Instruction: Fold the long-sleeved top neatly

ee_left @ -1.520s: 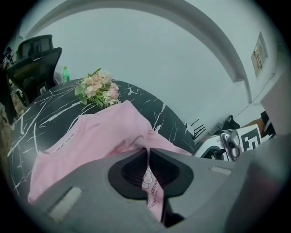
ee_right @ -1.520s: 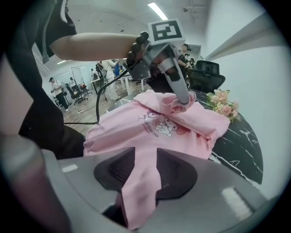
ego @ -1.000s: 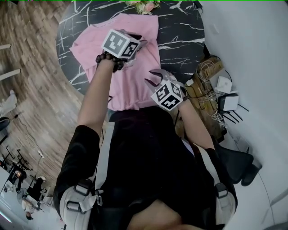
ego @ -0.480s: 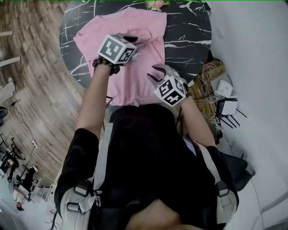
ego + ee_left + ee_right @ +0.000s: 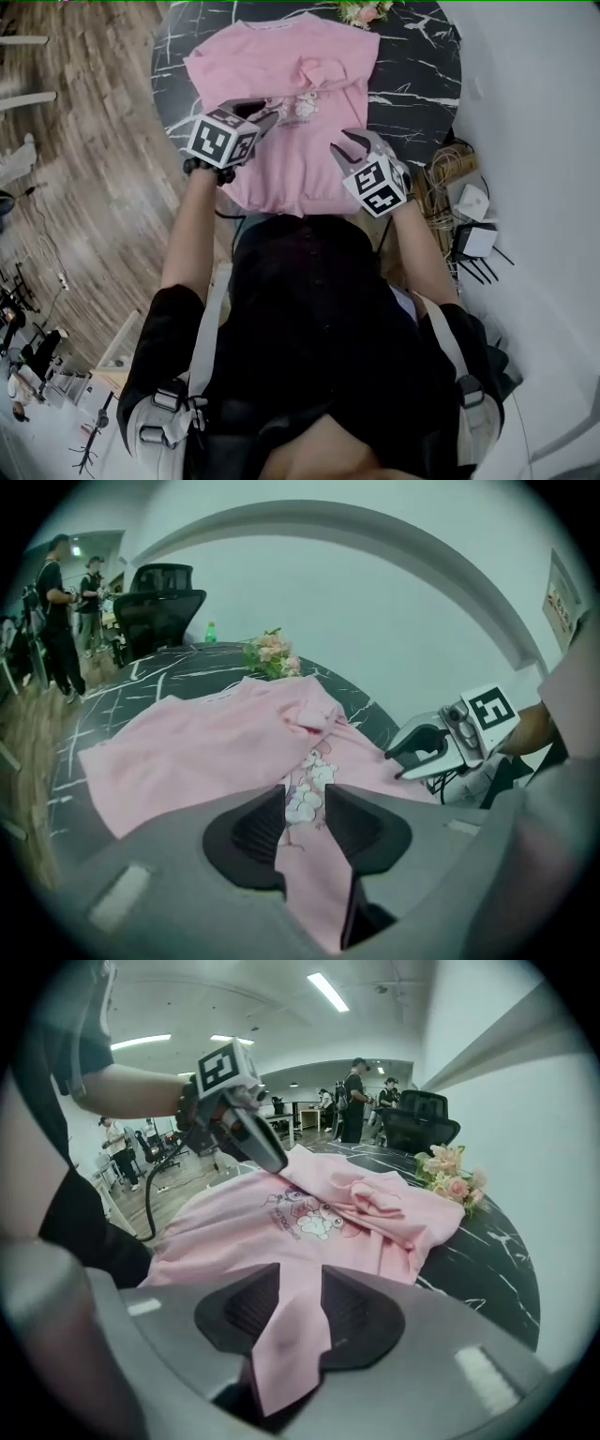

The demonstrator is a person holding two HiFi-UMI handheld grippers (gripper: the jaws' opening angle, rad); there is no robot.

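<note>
A pink long-sleeved top (image 5: 281, 56) with a cartoon print lies spread on the round black marble table (image 5: 412, 66); a sleeve is folded in near its far right. My left gripper (image 5: 264, 112) is over the top's near-left part. In the left gripper view a strip of the pink top (image 5: 187, 752) runs between the pads of the left gripper (image 5: 305, 803), pinched. My right gripper (image 5: 349, 150) is at the near-right hem. Its own view shows the right gripper (image 5: 300, 1283) shut on a fold of the top (image 5: 244, 1232).
A small bunch of pink flowers (image 5: 361, 11) sits at the table's far edge. On the floor to the right, by the white wall, lie tangled cables and a white router (image 5: 473, 239). Wood floor runs along the left. An office chair (image 5: 164, 607) stands behind the table.
My left gripper has moved left and toward me across the top, from its middle to the near-left part, with fabric between its jaws. The right gripper has stayed at the near hem.
</note>
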